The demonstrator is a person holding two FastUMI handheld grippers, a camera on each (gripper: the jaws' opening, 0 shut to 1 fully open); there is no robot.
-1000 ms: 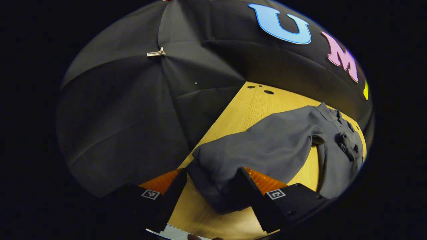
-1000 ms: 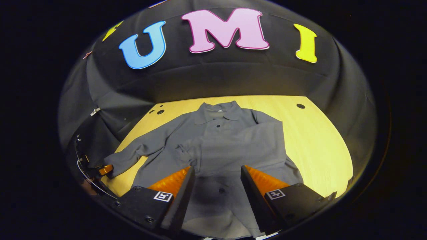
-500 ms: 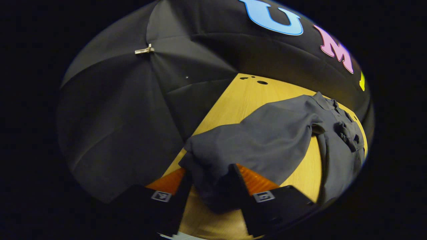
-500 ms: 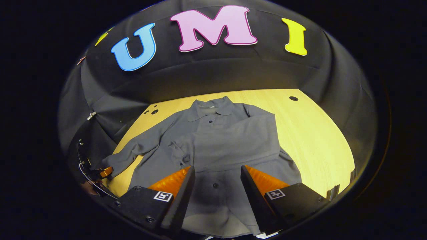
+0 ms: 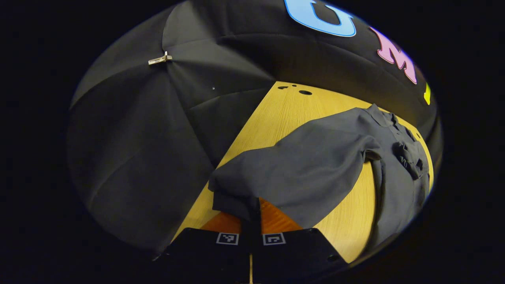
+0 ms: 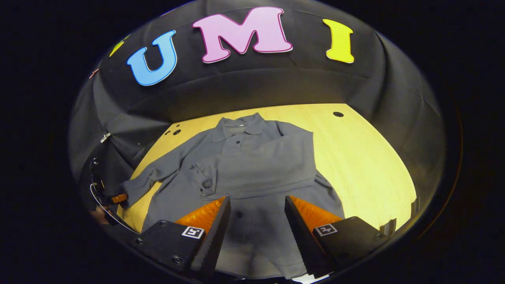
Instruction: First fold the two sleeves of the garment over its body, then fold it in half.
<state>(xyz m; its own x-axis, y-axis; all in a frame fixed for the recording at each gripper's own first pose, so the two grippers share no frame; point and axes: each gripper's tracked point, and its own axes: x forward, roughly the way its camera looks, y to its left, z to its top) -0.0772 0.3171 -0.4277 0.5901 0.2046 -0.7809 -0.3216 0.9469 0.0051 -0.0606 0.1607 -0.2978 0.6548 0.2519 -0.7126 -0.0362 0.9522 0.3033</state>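
A grey long-sleeved polo shirt (image 6: 252, 165) lies face up on the wooden table (image 6: 363, 157), collar toward the far wall. One sleeve (image 6: 260, 173) is folded across the chest, its cuff (image 6: 205, 183) resting on the body. The other sleeve (image 5: 300, 173) stretches out sideways toward the table's edge. My left gripper (image 5: 252, 209) is shut on the cuff end of that sleeve; in the right gripper view it sits at the sleeve's tip (image 6: 118, 197). My right gripper (image 6: 256, 205) hovers open over the shirt's lower front, nothing between its fingers.
Small round holes mark the table near its far corners (image 5: 304, 92) (image 6: 338, 114). A metal clip (image 5: 159, 60) pins the black cloth wall. The table's side edge (image 5: 236, 134) runs close beside the left gripper. Bare wood lies to the right of the shirt (image 6: 375, 177).
My left gripper's fingers have closed on the sleeve's cuff end, which was loose between them before. The right gripper has drawn back a little from the shirt, still open.
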